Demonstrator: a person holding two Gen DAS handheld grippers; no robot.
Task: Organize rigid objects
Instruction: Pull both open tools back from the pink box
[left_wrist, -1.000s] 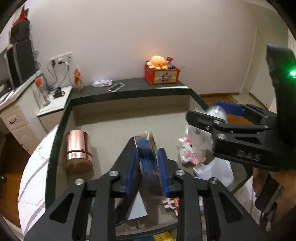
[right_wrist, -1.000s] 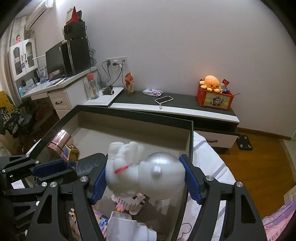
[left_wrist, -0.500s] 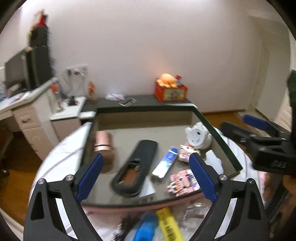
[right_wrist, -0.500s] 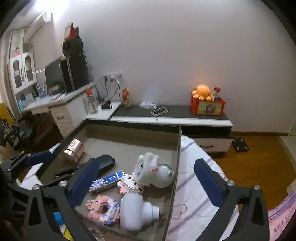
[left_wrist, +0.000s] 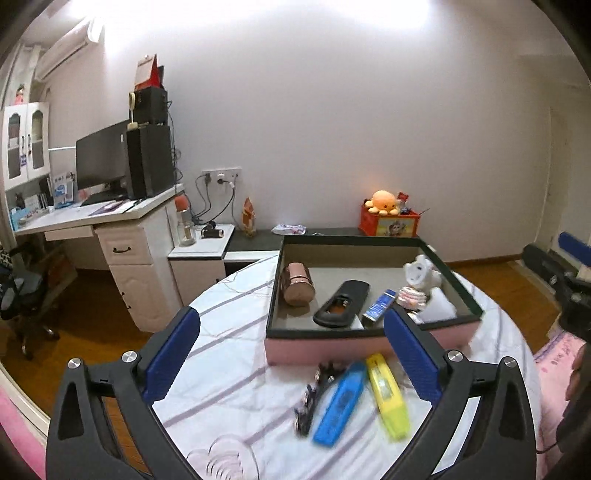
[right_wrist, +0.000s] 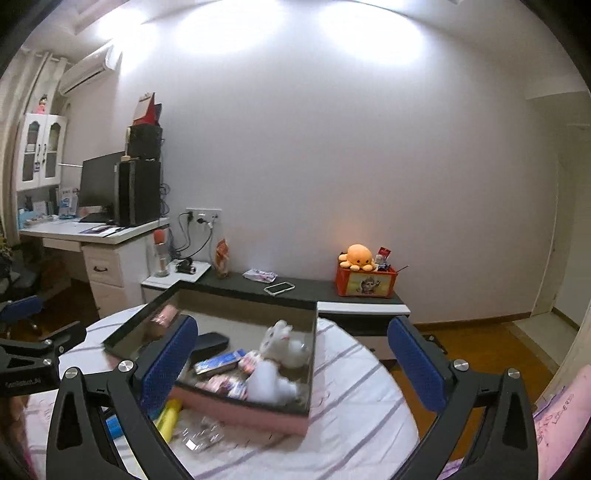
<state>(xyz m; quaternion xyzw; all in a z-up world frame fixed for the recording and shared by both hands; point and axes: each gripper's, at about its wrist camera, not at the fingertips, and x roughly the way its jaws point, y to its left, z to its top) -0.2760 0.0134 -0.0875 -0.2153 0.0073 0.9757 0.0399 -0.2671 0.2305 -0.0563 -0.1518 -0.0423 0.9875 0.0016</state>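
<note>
left tongs (left_wrist: 291, 354): spread wide, empty
right tongs (right_wrist: 291, 363): spread wide, empty
box (left_wrist: 354, 345): centre frame on worktop (left_wrist: 229, 354), holds white toy (left_wrist: 419, 271), copper tin (left_wrist: 297, 282)
markers: blue marker (left_wrist: 340, 404), yellow marker (left_wrist: 388, 395), lower centre, outside box

Pink-walled box (left_wrist: 365, 343) with a dark rim and grey floor sits on a white tablecloth (left_wrist: 236, 373) striped in lilac. Inside: a rose-gold cylinder (left_wrist: 297, 283), a black remote (left_wrist: 341, 303), a blue tube (left_wrist: 379, 302), a white figure (left_wrist: 419, 271). Beside the box's near wall, a blue bar (left_wrist: 340, 404) and a yellow bar (left_wrist: 388, 395). Both grippers show blue pads (left_wrist: 171, 354) on black frames.
</note>
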